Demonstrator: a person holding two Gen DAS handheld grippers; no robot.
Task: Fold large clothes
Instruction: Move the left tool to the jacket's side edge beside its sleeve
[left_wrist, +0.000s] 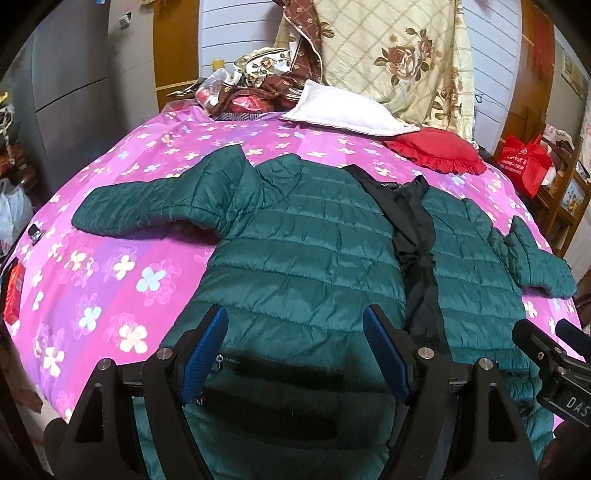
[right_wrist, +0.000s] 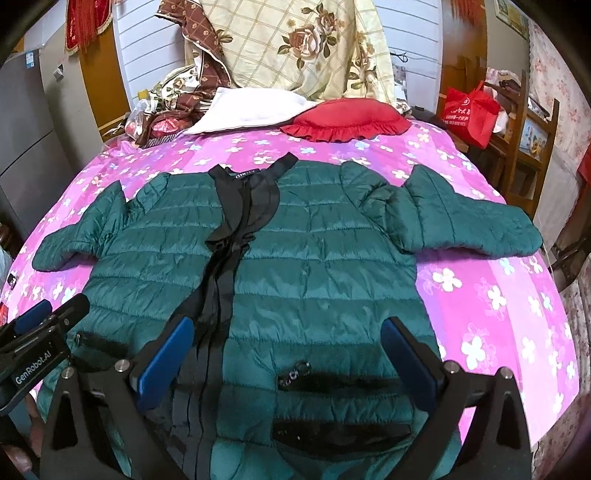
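Note:
A dark green quilted jacket (left_wrist: 306, 236) (right_wrist: 321, 266) lies front up on the pink flowered bedspread (left_wrist: 110, 266) (right_wrist: 491, 295), sleeves spread to both sides, black lining showing along its open front. My left gripper (left_wrist: 295, 350) hangs open over the jacket's lower left panel, above a black pocket zip, with nothing between its blue pads. My right gripper (right_wrist: 291, 354) is open over the lower right panel, near another pocket zip. Each gripper shows at the edge of the other's view.
A white pillow (left_wrist: 347, 110) and a red frilled cushion (left_wrist: 439, 151) lie at the head of the bed under a floral quilt (left_wrist: 399, 55). A red bag (left_wrist: 524, 162) stands on wooden furniture to the right. A small dark device (left_wrist: 35, 233) rests at the bed's left edge.

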